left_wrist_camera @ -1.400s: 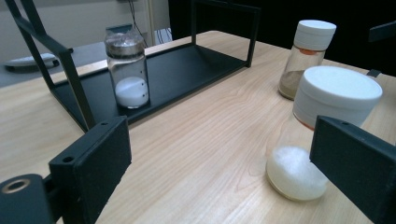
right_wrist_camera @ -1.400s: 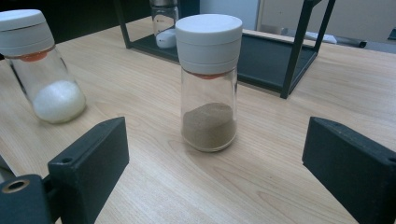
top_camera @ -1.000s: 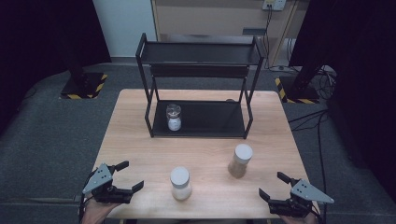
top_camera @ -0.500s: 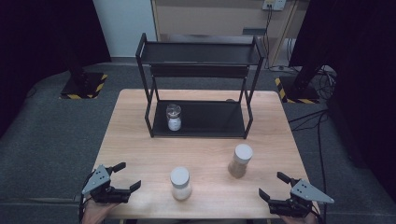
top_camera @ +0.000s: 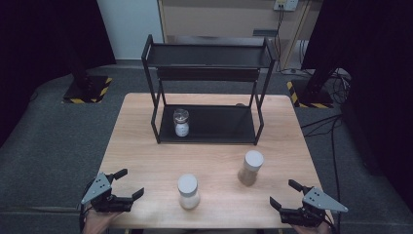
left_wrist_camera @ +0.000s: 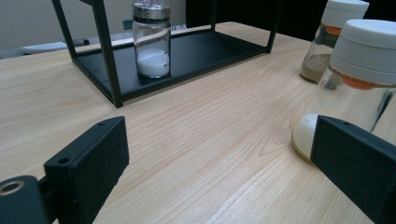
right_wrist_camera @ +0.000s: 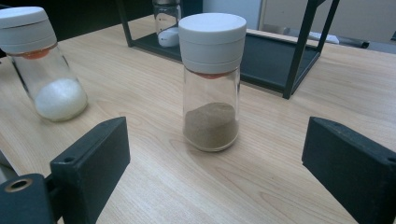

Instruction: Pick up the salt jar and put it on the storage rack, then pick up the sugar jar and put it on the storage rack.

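Left gripper (top_camera: 122, 185): jaws spread wide, nothing between them, held low at the near left corner of the table (top_camera: 146, 146). In the left gripper view its jaws frame bare wood, with the white-powder jar (left_wrist_camera: 355, 88) standing just beyond the right jaw, apart from it.

Right gripper (top_camera: 287, 193): likewise released and empty, at the near right corner. In the right gripper view the brown-powder jar (right_wrist_camera: 212, 79) stands upright almost squarely between the two jaws but farther out, not touched.

Position of the items: both white-capped jars stand upright on the open tabletop, the white-powder jar (top_camera: 188, 191) near the front edge at centre, the brown-powder jar (top_camera: 250, 167) to its right and a little farther back, well apart from each other. Behind them stands the black two-tier rack (top_camera: 209, 92). A smaller jar with a metal cap (top_camera: 181, 122) and white contents already stands on the left part of the lower shelf; the upper shelf appears bare.

Assessment of step: the work appears to be at the approach stage. Neither jar is grasped, and each gripper is lined up on the jar nearest to it. Placement on the rack seems the likely aim, judging by the jar already there.

Requirement for the next move: each gripper would need to advance until the glass body sits between the jaws below the cap, then close level. The jars are tall and narrow-based, so a nudge from one jaw before closing could tip them.
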Available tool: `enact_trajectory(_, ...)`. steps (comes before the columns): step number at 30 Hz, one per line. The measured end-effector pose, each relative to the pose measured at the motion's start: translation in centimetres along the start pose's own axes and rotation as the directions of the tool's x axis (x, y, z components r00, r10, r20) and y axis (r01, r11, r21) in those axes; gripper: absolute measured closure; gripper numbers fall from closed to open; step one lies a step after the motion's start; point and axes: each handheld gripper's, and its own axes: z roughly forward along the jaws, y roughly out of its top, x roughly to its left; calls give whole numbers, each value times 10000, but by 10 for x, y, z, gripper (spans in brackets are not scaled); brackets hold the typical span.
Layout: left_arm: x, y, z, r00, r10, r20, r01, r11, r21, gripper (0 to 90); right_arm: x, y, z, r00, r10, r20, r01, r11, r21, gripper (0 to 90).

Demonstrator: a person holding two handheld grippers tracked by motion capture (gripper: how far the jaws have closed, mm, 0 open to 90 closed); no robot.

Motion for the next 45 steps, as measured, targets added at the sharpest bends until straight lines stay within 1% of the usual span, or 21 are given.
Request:
enact_trajectory(4,2,-1,0,10000,-49,84,50,10000,-46,34,0,0,0,10000,-7,-16,7,10000,-5,77)
enact_trajectory(6,2,0,1,9999,-51,152,50,10000,19,34,0,0,0,10000,5,-23,-5,10000,9,77)
enact_trajectory(10,2,1,3,9997,84,242,-87,9999,128,34,0,0,0,10000,-17,-37,17,10000,-13,77)
enact_trajectory(16,3,1,4,9995,3,330,-9,9998,188,34,0,0,0,10000,-27,-13,27,10000,-55,76)
enact_trajectory(23,3,3,7,9987,113,503,-131,9993,359,34,0,2,1,9999,-9,-102,10,10000,76,78)
enact_trajectory(27,3,4,9,9981,148,593,-175,9988,455,35,0,3,1,9999,48,-150,-47,10000,65,76)
enact_trajectory(30,3,4,9,9980,131,618,-159,9989,445,35,0,5,2,9994,198,-280,-199,9998,-18,77)
enact_trajectory(32,4,4,9,9980,116,615,-144,9989,455,35,1,7,2,9995,150,-276,-150,9999,-6,79)
enact_trajectory(34,4,3,9,9980,52,626,-79,9991,427,34,0,7,3,9984,321,-469,-327,9994,-120,82)
enact_trajectory(39,4,4,10,9979,76,650,-108,9987,493,35,3,17,6,9984,199,-536,-199,9998,-3,83)
enact_trajectory(43,4,4,10,9978,65,664,-100,9986,526,34,4,25,9,9975,223,-667,-225,9997,-27,83)
enact_trajectory(45,4,4,10,9978,65,657,-100,9986,524,35,3,29,11,9965,211,-809,-212,9998,5,83)
